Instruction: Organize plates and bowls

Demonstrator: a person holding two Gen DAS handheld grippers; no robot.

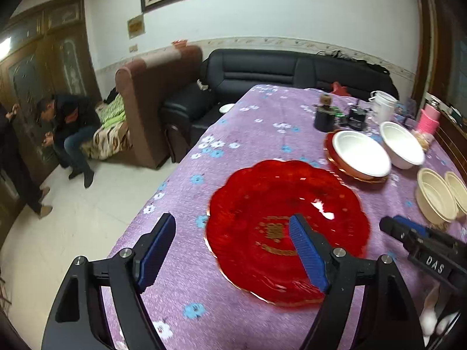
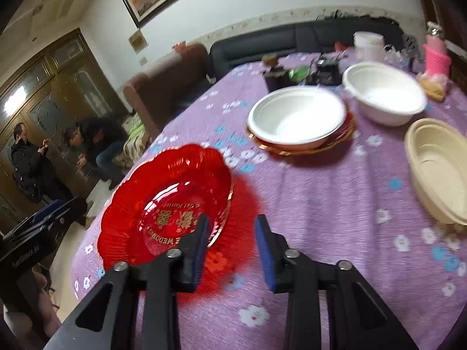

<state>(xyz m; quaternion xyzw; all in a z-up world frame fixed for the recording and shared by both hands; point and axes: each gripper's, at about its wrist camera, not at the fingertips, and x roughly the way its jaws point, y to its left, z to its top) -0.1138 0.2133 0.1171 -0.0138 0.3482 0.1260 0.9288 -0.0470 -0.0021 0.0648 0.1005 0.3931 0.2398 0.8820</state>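
Purple flowered tablecloth (image 1: 262, 122); red scalloped plate (image 1: 287, 230) flat near its left edge. Both left gripper (image 1: 233, 248) and right gripper (image 2: 232, 248) agape, holding nothing. Could nudge plate overboard. Farther right: white bowl (image 1: 360, 153) nested on second red plate (image 2: 347, 134); other bowls empty.

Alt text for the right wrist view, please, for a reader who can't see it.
The right gripper, jaws open and empty, hangs over a purple floral tablecloth beside a red scalloped plate. Behind stand a white bowl on another red plate, a second white bowl and stacked cream bowls.
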